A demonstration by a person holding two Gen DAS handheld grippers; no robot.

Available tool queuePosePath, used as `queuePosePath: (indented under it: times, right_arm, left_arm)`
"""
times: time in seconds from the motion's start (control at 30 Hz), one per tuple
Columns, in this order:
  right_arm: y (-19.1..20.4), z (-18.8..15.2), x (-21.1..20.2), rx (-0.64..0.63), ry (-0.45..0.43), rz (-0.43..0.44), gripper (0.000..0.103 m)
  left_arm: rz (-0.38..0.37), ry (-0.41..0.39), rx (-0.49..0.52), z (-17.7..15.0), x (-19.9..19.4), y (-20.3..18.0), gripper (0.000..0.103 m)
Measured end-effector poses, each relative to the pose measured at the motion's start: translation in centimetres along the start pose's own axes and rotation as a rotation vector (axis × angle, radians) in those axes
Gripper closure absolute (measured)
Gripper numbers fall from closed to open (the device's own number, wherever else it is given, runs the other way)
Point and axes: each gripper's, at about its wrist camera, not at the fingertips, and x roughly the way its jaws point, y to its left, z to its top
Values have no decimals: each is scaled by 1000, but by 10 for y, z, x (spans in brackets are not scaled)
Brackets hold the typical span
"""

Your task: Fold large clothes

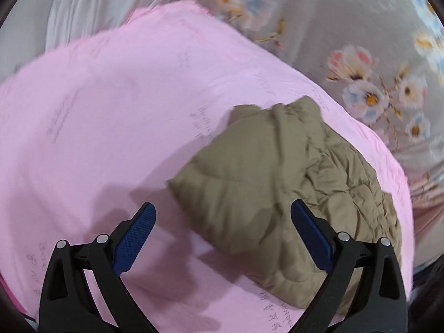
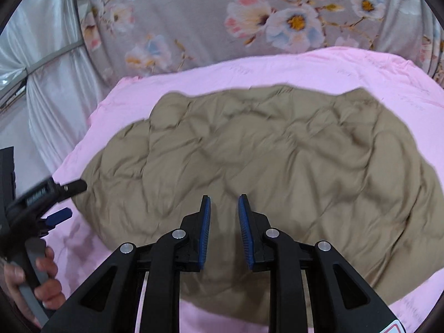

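A tan quilted padded jacket (image 2: 263, 161) lies folded on a pink sheet (image 2: 277, 69). In the left wrist view the jacket (image 1: 277, 180) lies to the right of centre, its near corner between my fingers. My left gripper (image 1: 223, 222) is wide open and empty, just above the jacket's near edge. It also shows at the left edge of the right wrist view (image 2: 66, 202), beside the jacket's left end, held by a hand. My right gripper (image 2: 224, 211) hovers over the jacket's near middle, jaws parted by a narrow gap with nothing between them.
The pink sheet (image 1: 111, 111) covers a bed with a grey floral cover (image 2: 208, 27) beyond it. A pale satin curtain (image 2: 41, 83) hangs at the far left. A dark object (image 2: 7, 172) stands at the left edge.
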Motion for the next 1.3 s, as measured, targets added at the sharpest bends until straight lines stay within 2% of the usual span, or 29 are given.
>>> queuePosePath:
  times: [0.2,0.33,0.37,0.43,0.5,0.6,0.67,0.77,0.8,0.97,1.03,1.13,1.23,1.3]
  right_arm:
    - [-6,-6,13,38,18,11,81]
    - [-5,-10,15,14,4,-1,82]
    - [-4,-10,15,7,2,-6,82]
    - [-5,-10,11,18,11,-7,83]
    - [-9,-9,2,58,22,8,83]
    - [-17,-11,-11,75,37,1,86]
    - [-26,-14,-11,97,64,16,92]
    - [-35,-12,1,165,110,105,92]
    - [-33,-10,5,175,126,140,96]
    - [4,-5,34,128,216,305,97]
    - [15,-6,50,123,235,358,97]
    - [14,-3,57,146,244,387,98]
    - [-11,-4,28,204,218,427,98]
    - [-37,-7,1,237,178,410,98]
  left_arm:
    - [-122,124,-81,-11,31,7,7]
    - [-94,124,-31,-14,44,-13,6]
    - [-97,128,-18,-15,46,-19,9]
    - [-109,144,16,-17,49,-29,30]
    - [-126,136,47,-19,42,-36,63]
    - [-156,86,101,-14,16,-41,80]
    - [-188,56,131,-10,-5,-48,82]
    - [-213,-24,226,-11,-43,-74,85]
    - [-224,-51,263,-12,-57,-85,86]
    - [-257,-171,432,-19,-110,-126,87]
    - [-259,-166,469,-23,-112,-140,87]
    - [-241,-147,507,-32,-102,-155,88]
    - [-259,-142,536,-36,-102,-168,88]
    - [-260,-136,560,-37,-100,-180,88]
